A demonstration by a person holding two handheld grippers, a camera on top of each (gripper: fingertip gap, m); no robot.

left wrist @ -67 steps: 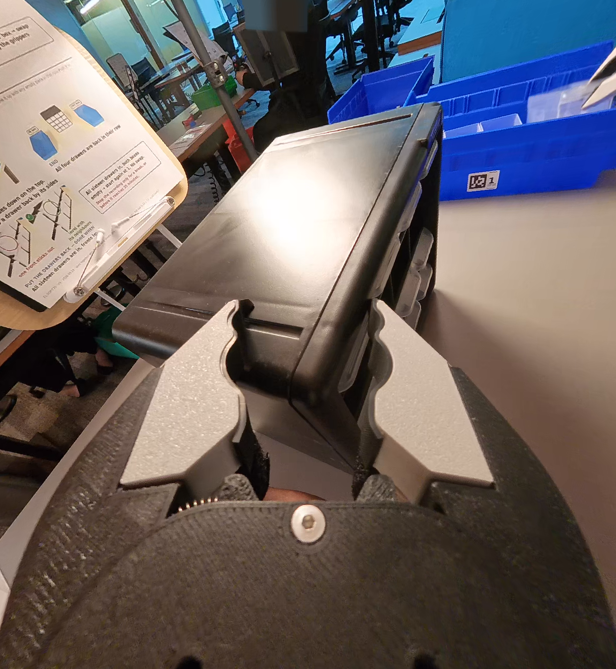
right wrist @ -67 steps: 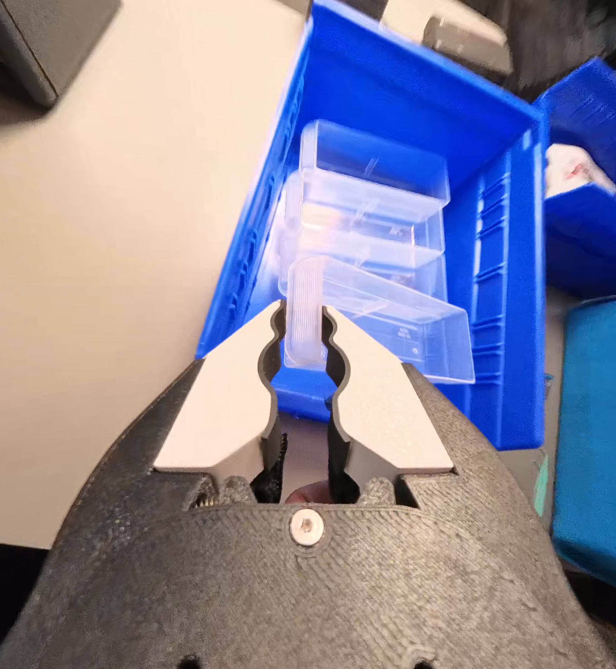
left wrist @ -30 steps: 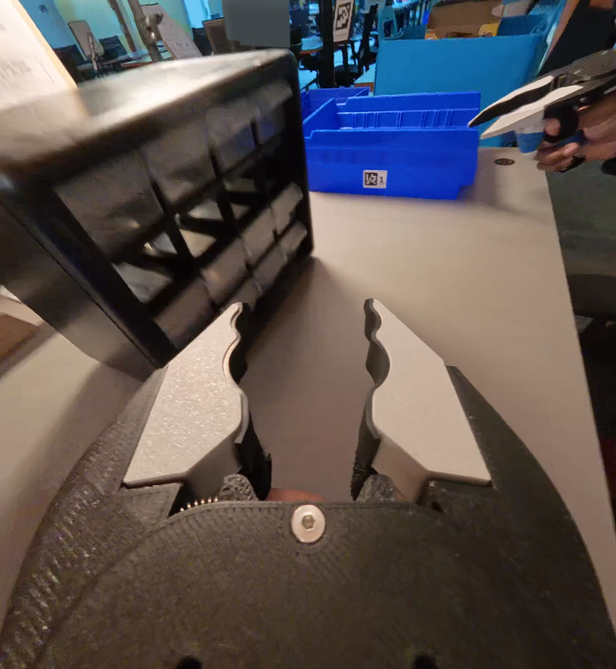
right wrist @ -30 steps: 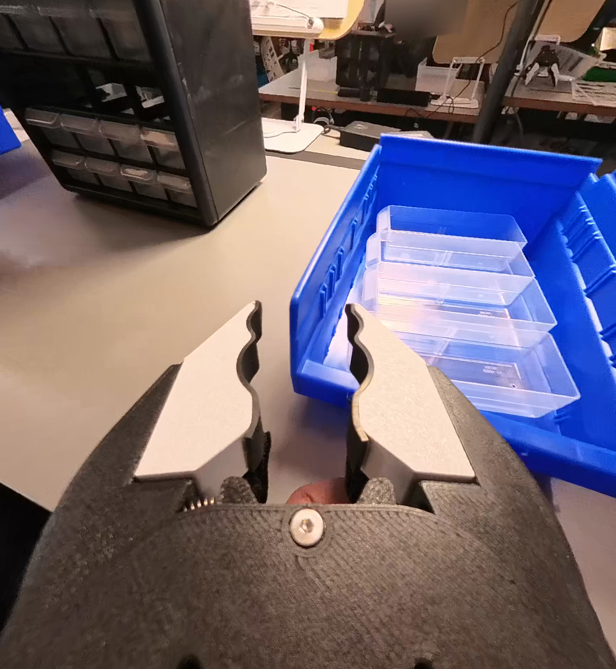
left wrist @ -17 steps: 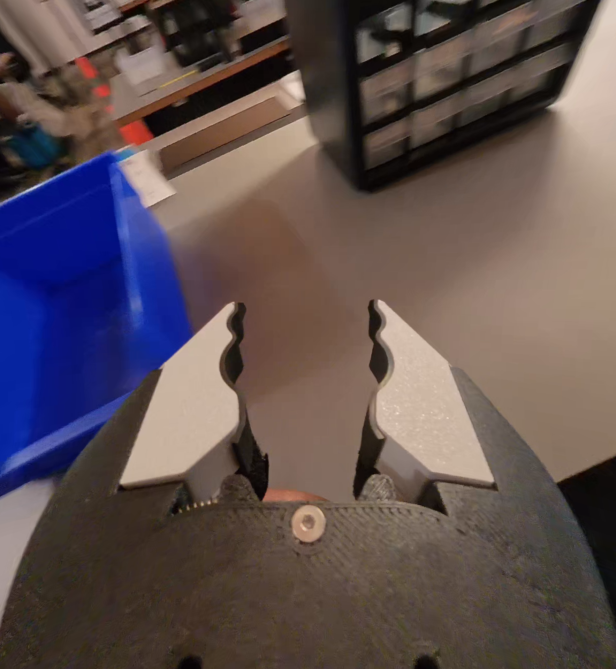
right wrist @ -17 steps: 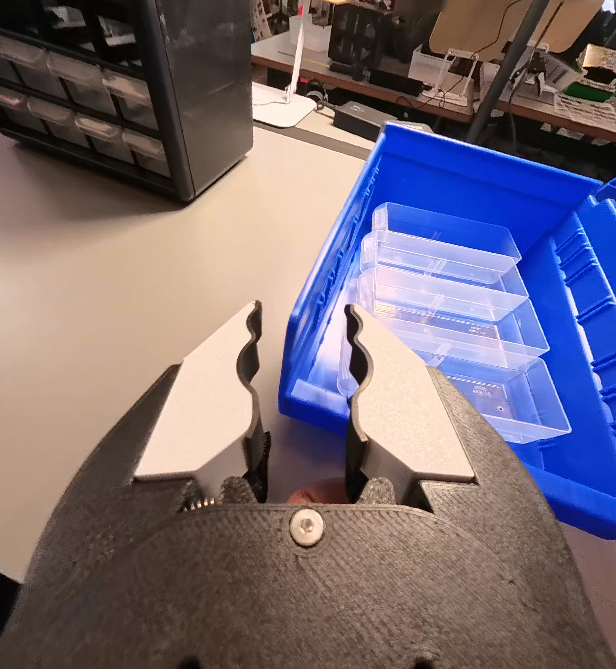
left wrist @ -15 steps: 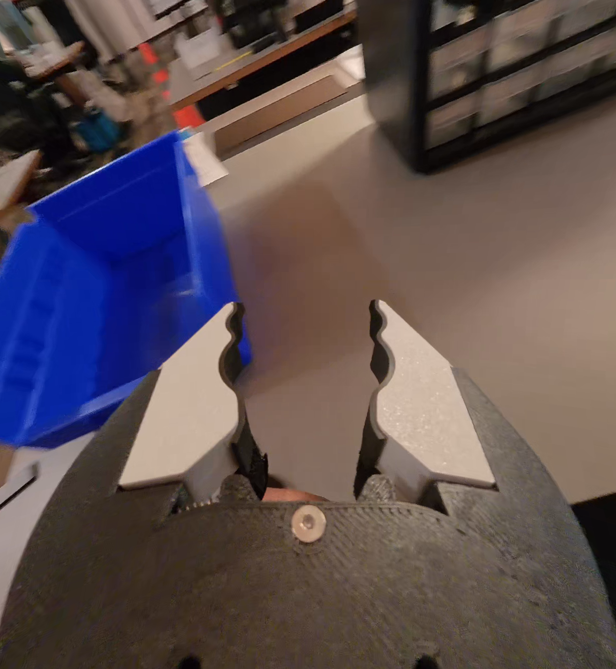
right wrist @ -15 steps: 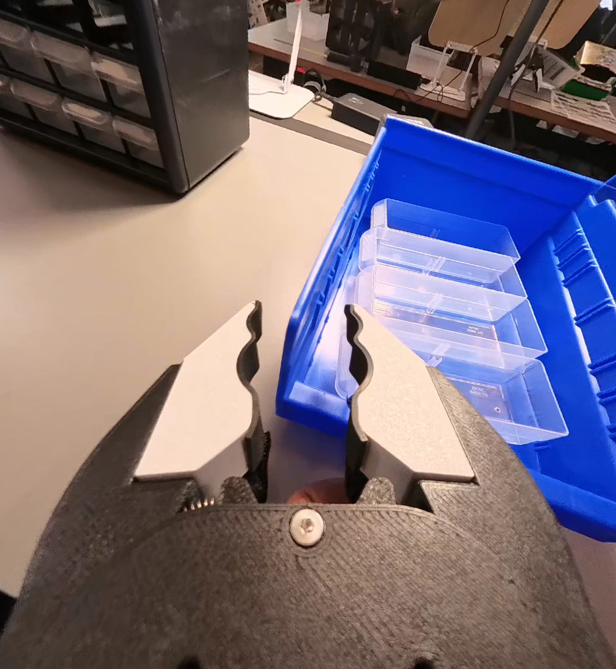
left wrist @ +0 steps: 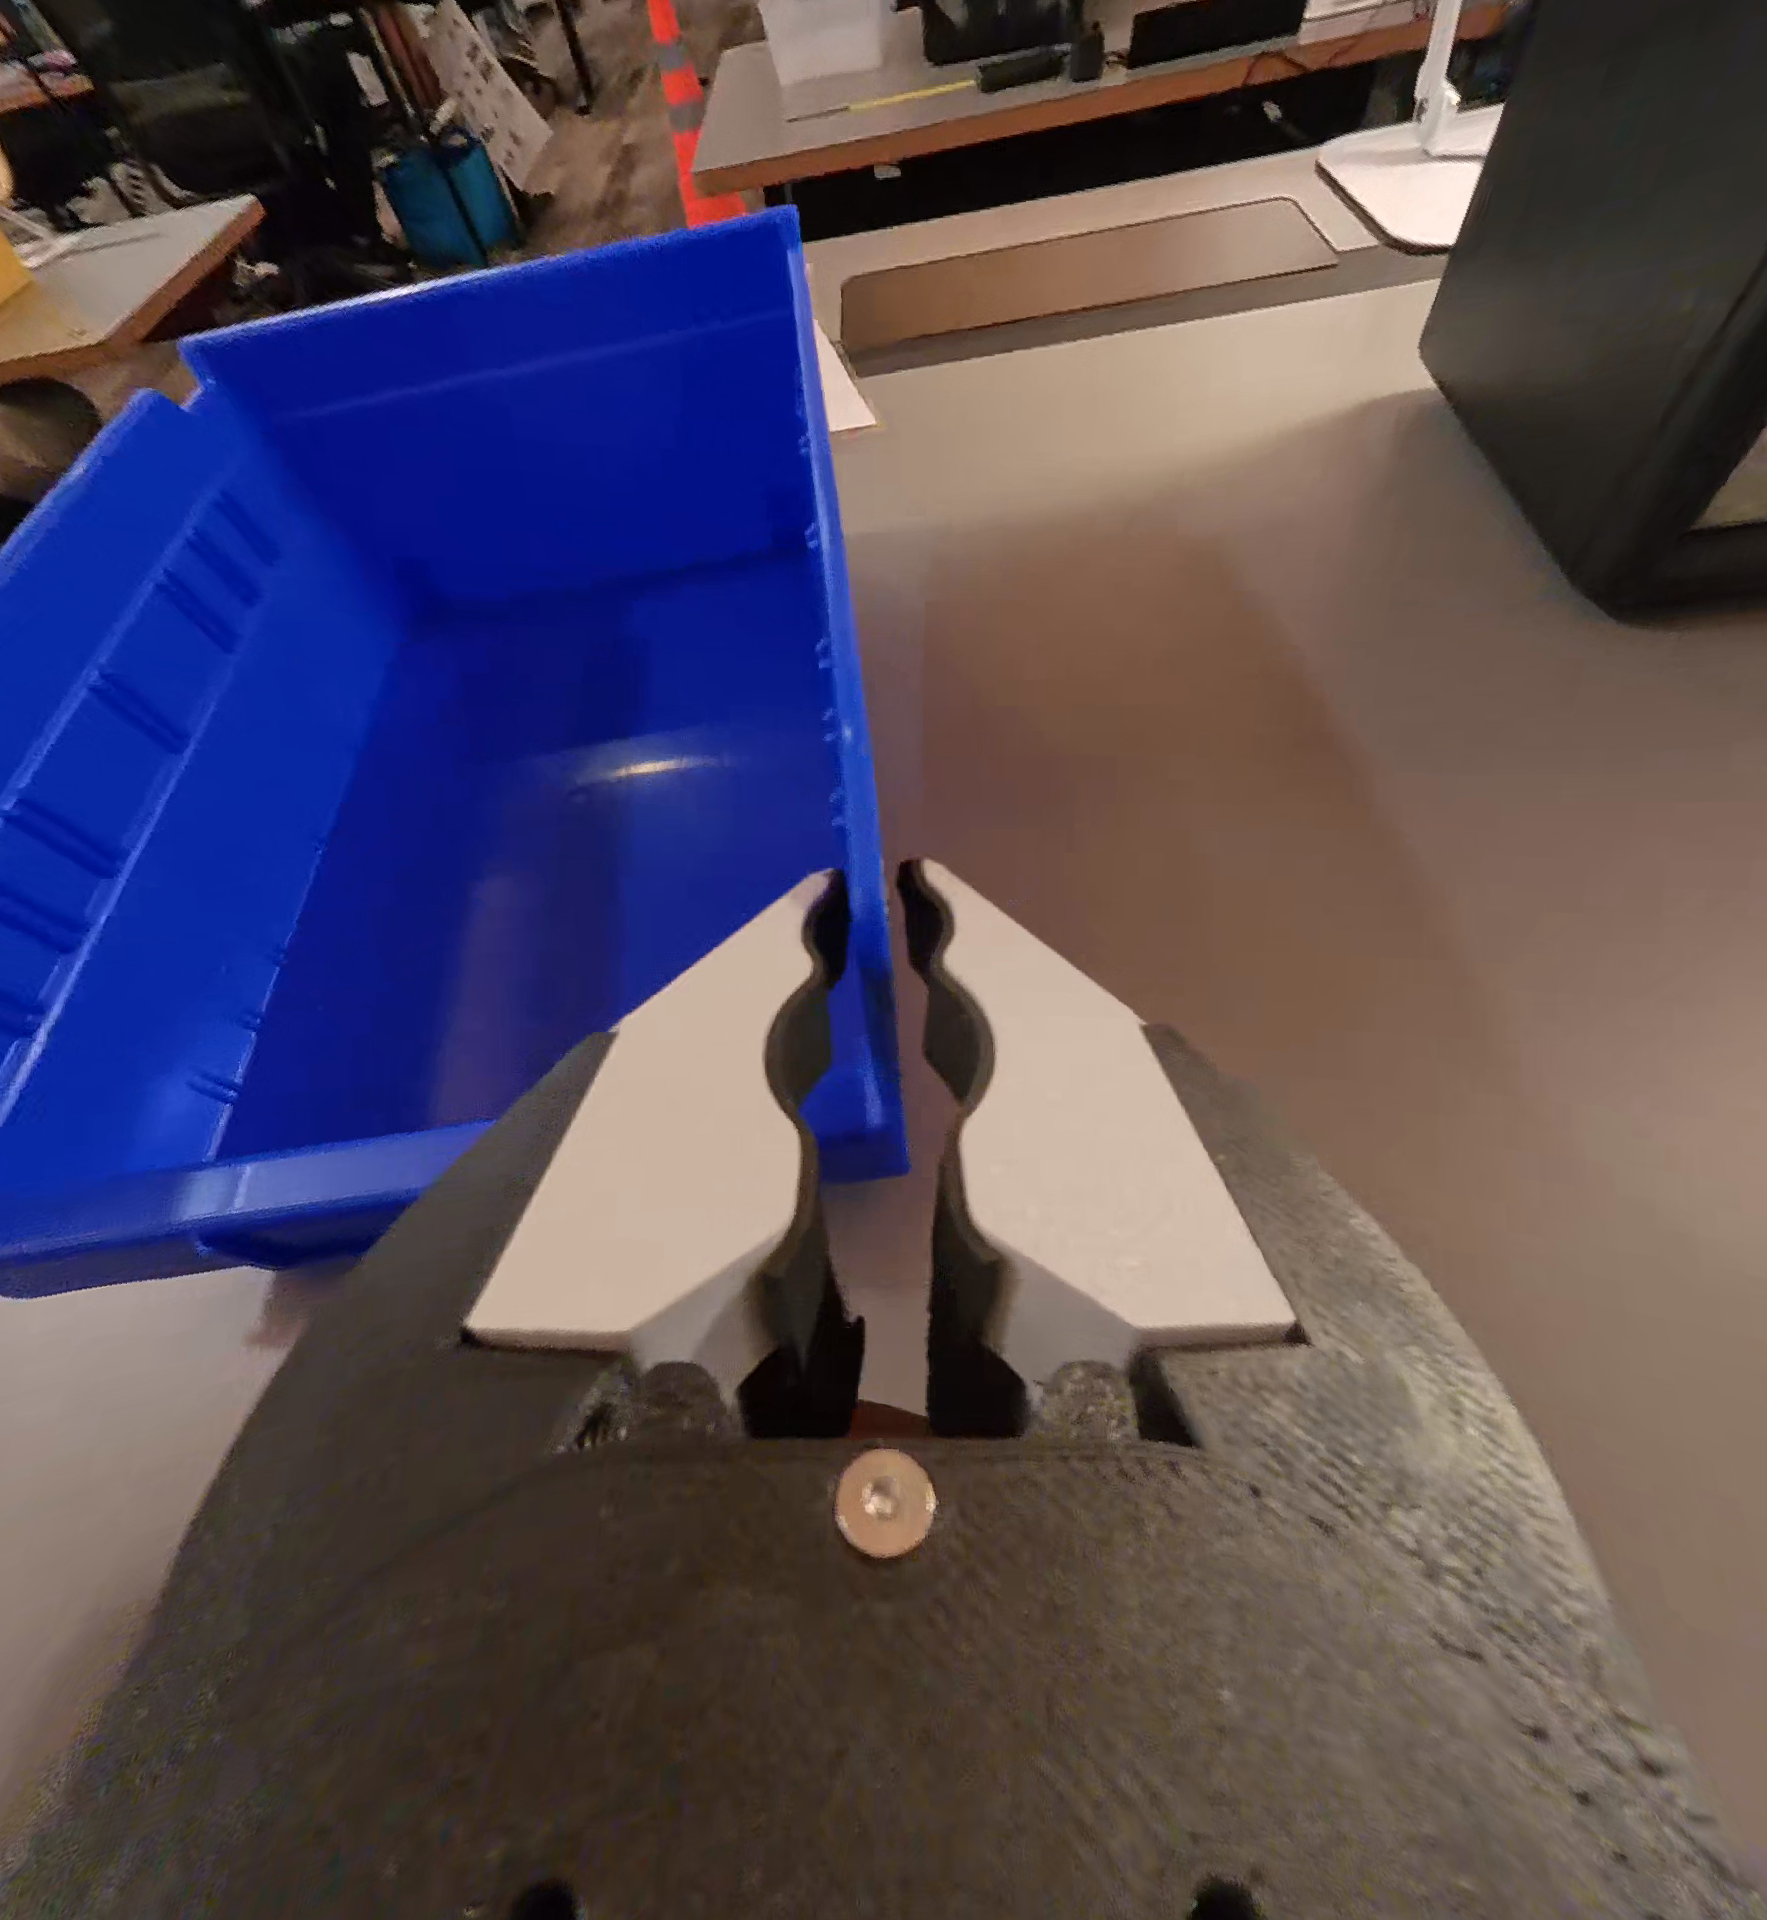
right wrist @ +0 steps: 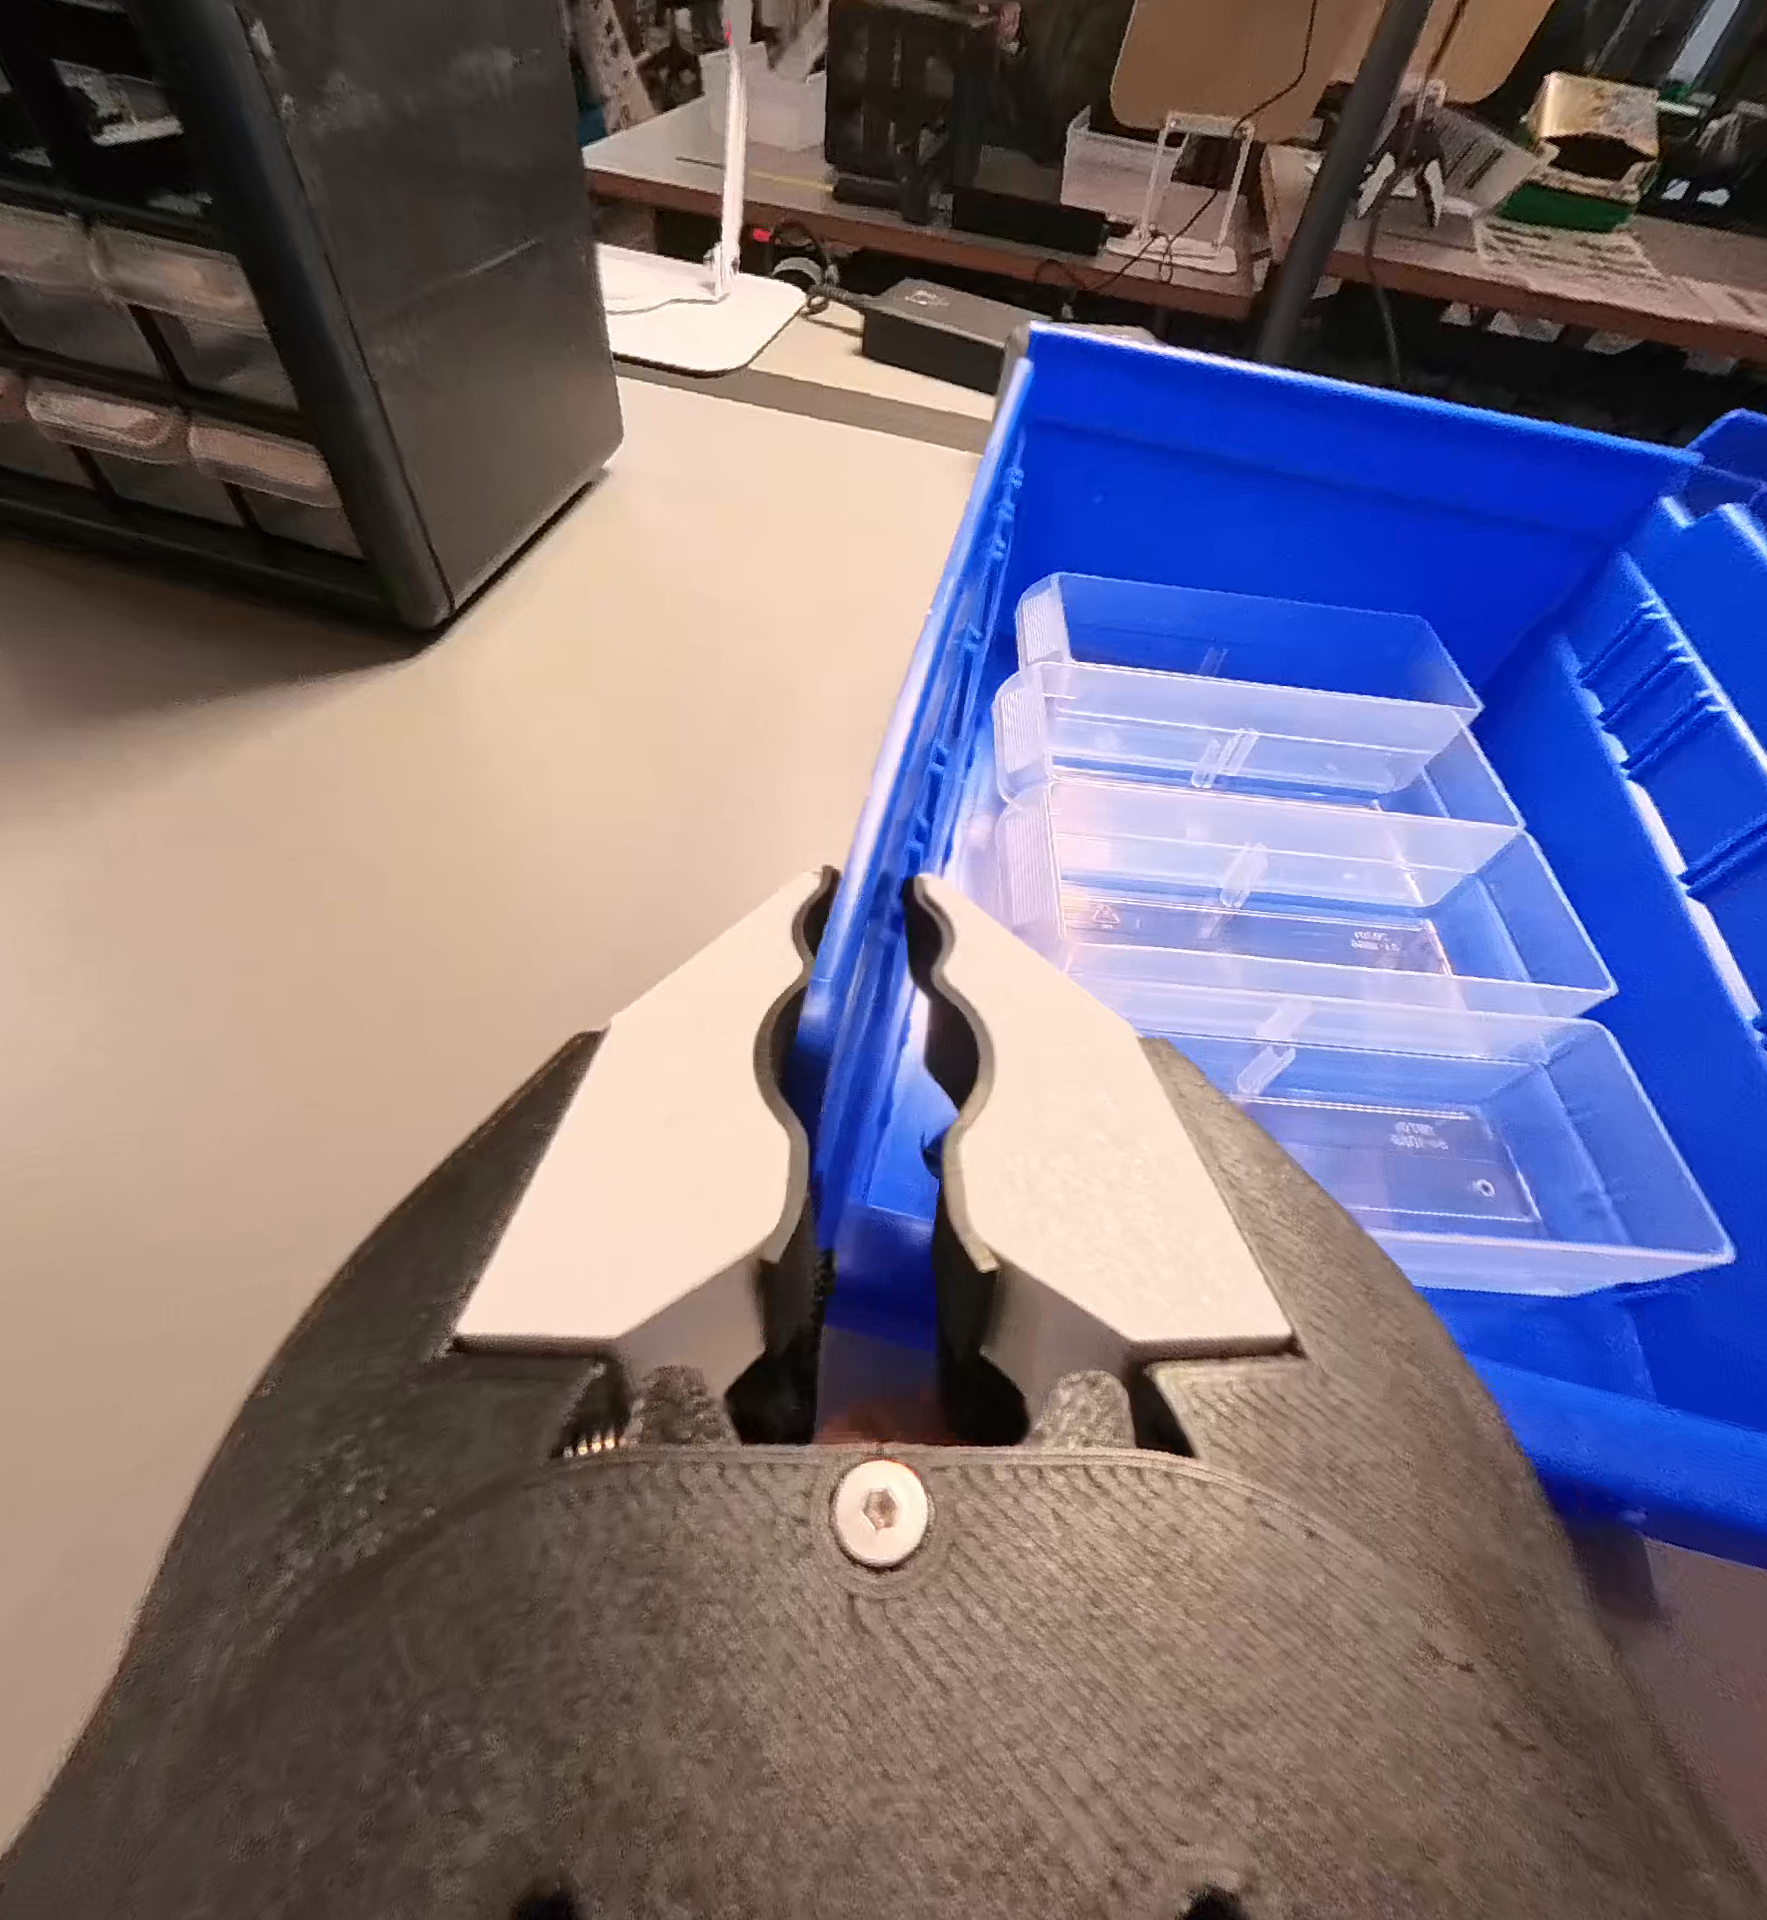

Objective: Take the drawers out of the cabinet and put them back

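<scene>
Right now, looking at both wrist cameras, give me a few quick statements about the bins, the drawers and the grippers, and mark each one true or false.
1. The left gripper has its fingers on either side of the wall of an empty blue bin. True.
2. The blue bin at the right gripper is empty. False: clear plastic drawers lie side by side in that bin.
3. The right gripper holds a clear drawer. False: its fingers straddle the bin's wall.
4. The black cabinet stands on the table, apart from the bin with the drawers. True.
5. Every cabinet slot is empty. False: some drawers show in its lower rows.
</scene>
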